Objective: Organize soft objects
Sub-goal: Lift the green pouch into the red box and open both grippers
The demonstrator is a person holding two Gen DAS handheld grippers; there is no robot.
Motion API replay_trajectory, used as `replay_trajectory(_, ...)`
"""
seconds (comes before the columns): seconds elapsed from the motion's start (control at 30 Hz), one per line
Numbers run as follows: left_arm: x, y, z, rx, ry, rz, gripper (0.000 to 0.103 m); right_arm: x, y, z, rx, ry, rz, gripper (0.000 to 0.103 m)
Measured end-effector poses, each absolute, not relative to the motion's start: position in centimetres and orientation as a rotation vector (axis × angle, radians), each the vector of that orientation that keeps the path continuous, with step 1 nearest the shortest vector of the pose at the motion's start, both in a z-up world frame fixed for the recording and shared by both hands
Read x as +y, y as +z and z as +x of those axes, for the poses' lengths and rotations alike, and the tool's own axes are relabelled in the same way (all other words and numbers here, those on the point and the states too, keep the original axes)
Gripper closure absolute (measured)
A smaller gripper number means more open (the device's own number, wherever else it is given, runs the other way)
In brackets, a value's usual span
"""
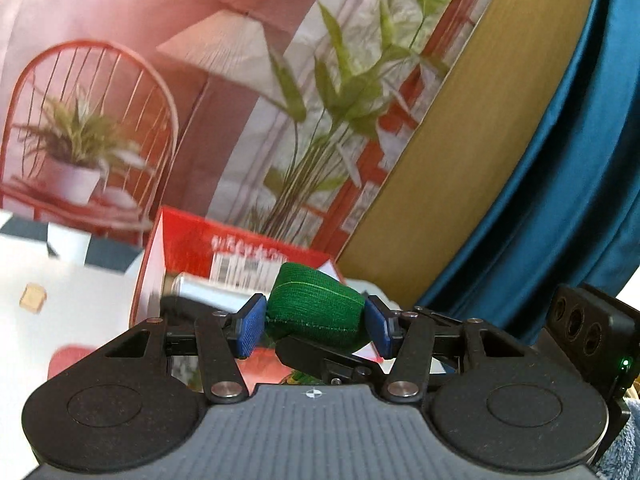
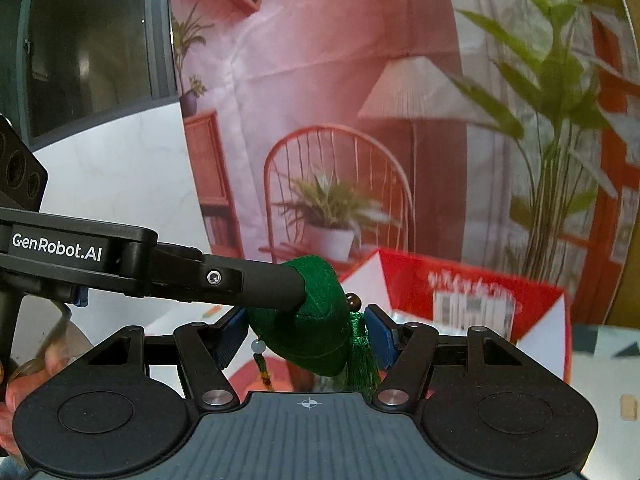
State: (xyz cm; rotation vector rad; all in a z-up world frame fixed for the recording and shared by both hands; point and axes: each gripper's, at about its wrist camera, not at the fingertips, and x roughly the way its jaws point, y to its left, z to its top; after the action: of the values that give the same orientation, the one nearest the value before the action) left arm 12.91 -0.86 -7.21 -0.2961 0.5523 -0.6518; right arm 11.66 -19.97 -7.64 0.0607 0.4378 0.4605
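Box (image 1: 236, 248) red, open; silver can (image 1: 204, 290) inside.

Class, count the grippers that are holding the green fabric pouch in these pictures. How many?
2. The left gripper and the right gripper both clamp the green fabric pouch from different sides.

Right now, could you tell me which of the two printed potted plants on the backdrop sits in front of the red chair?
It is the small spiky plant in the white pot; the tall leafy plant stands further right, beside the window frame.
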Motion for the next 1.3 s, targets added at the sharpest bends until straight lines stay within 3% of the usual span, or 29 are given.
replay_trajectory(0.43, -3.5, -5.6, 20.4, 0.511, -0.651, -0.298, 0.047, -21.1, -5.2, 19.6, 0.378, 0.447, 0.015, 0.042)
replay_trajectory(1.07, -5.2, -13.3, 29.2, 0.657, -0.503, -0.250, 0.045, -24.0, -15.1, 29.4, 0.606, 0.286, 0.058, 0.041)
replay_trajectory(1.3, -4.7, -12.5, 27.8, 0.630, -0.465, -0.166, 0.039, -24.9, -15.8, 28.0, 0.631, 0.234, 0.046, 0.029)
